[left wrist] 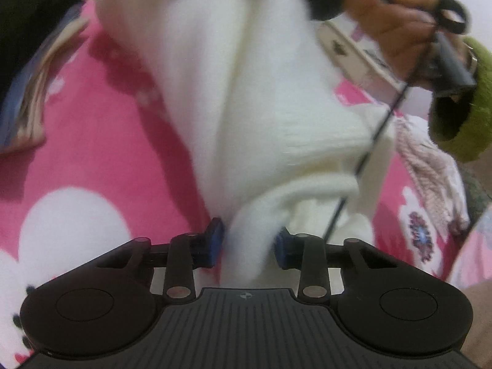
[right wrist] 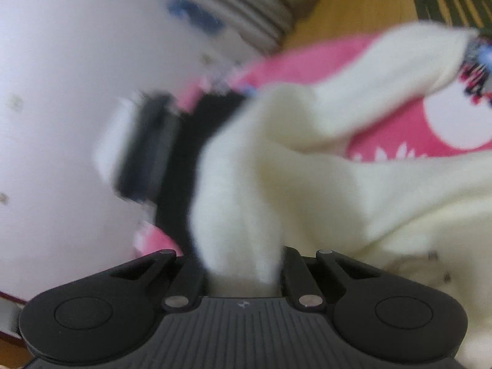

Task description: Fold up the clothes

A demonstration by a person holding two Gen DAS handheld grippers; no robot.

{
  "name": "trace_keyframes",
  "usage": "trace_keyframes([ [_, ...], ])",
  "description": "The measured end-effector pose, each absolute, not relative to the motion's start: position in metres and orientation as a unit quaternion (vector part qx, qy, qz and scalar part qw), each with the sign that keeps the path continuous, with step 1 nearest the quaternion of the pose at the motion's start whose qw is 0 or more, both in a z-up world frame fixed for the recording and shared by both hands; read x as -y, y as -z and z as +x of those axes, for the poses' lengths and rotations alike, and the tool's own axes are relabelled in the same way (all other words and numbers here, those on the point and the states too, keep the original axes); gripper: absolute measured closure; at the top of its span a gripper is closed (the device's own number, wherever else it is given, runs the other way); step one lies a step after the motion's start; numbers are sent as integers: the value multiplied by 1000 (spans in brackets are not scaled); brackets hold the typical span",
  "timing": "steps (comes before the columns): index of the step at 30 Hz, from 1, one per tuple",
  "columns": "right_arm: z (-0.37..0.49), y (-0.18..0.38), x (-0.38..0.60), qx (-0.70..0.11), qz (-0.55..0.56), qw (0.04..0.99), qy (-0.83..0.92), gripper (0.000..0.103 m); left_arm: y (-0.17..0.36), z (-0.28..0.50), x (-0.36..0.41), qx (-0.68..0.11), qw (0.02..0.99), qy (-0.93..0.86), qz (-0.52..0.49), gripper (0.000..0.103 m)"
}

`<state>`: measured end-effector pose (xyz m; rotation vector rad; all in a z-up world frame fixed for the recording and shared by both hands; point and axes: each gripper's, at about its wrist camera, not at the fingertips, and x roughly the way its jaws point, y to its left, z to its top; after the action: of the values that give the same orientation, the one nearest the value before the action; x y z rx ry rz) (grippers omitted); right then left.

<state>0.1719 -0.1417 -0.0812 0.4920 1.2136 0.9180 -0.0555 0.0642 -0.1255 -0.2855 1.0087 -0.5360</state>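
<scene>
A white knit garment (left wrist: 230, 92) hangs stretched in the air above a pink flowered blanket (left wrist: 92, 153). In the left wrist view my left gripper (left wrist: 249, 246) is shut on a bunched fold of it, the cloth pinched between the blue pads (left wrist: 215, 243). The same cream garment (right wrist: 338, 184) fills the right wrist view. There my right gripper (right wrist: 243, 264) is shut on a thick fold that covers both fingertips. Both views are blurred by motion.
A hand (left wrist: 390, 21) in a green sleeve (left wrist: 461, 107) holds a dark handle with a cable at upper right. Folded cloth (left wrist: 27, 92) lies at the left, a pale pink knit piece (left wrist: 430, 166) at the right. A blurred dark block (right wrist: 147, 147), white wall and wooden floor (right wrist: 353, 9) lie beyond.
</scene>
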Motion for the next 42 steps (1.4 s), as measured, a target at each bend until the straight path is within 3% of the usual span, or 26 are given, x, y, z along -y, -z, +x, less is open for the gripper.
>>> trace_keyframes([
  [1, 165, 67, 153, -530, 232, 704, -410, 94, 122, -55, -62, -473, 831, 262, -132, 59],
  [3, 152, 44, 177, -501, 262, 721, -400, 94, 112, -57, -57, -457, 835, 277, -129, 58],
  [7, 121, 2, 229, -433, 324, 757, -366, 94, 86, -58, -48, -420, 852, 296, -105, 78],
  [10, 95, -37, 270, -363, 366, 787, -339, 94, 50, -55, -42, -382, 870, 298, -86, 84],
  [18, 15, -186, 342, -149, 346, 863, -337, 94, -118, -68, -57, -187, 940, 279, -54, 90],
  [27, -103, -301, 359, 16, 294, 885, -361, 94, -274, -166, -62, 3, 957, 289, -10, 91],
  [35, -176, -310, 367, 32, 273, 889, -367, 94, -300, -237, -45, 17, 950, 311, -1, 92],
  [42, -171, -275, 376, -23, 268, 898, -349, 94, -241, -165, -34, -81, 948, 308, -6, 92],
])
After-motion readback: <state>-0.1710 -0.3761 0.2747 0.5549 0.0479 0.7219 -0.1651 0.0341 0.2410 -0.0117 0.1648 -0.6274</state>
